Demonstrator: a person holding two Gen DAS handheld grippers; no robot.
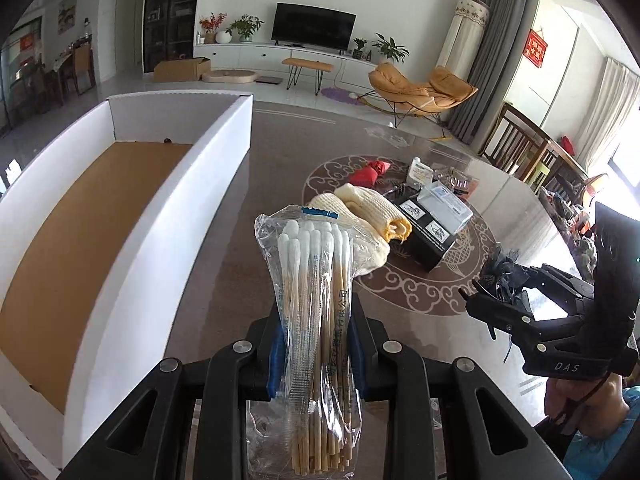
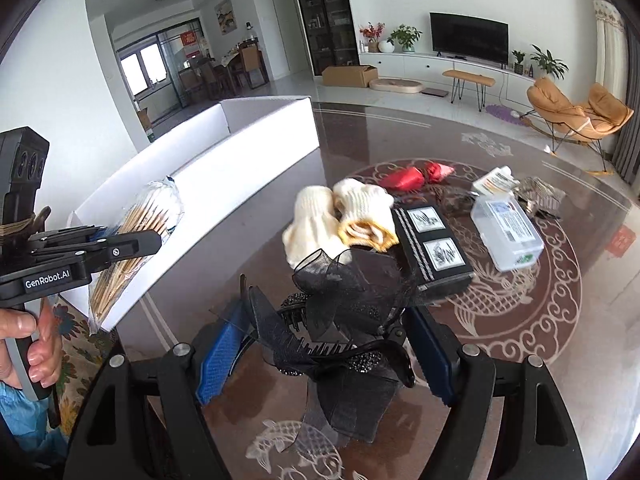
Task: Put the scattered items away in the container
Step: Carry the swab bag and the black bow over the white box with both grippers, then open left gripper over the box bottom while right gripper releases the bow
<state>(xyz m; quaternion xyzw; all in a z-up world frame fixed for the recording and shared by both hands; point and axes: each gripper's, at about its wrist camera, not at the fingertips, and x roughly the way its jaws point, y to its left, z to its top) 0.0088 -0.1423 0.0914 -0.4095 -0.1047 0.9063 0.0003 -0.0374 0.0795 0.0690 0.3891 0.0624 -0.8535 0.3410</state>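
Observation:
My left gripper [image 1: 316, 344] is shut on a clear bag of cotton swabs [image 1: 312, 280], held upright above the table, just right of the white cardboard box [image 1: 160, 200]. The box has a brown floor and nothing shows inside it. In the right wrist view the same bag [image 2: 132, 236] hangs in front of the box wall [image 2: 240, 152]. My right gripper [image 2: 324, 340] is shut on a black hair clip with a gauze bow [image 2: 340, 312], lifted off the table. The left wrist view shows that gripper [image 1: 500, 296] at the right with the bow [image 1: 500, 268] in it.
On the dark patterned glass table [image 2: 520, 340] lie cream knitted gloves [image 2: 340, 216], a black box [image 2: 436, 248], a clear plastic case [image 2: 504, 232], a red pouch [image 2: 404, 178] and a small white bottle [image 2: 494, 180]. A hand [image 2: 24, 344] holds the left gripper's handle.

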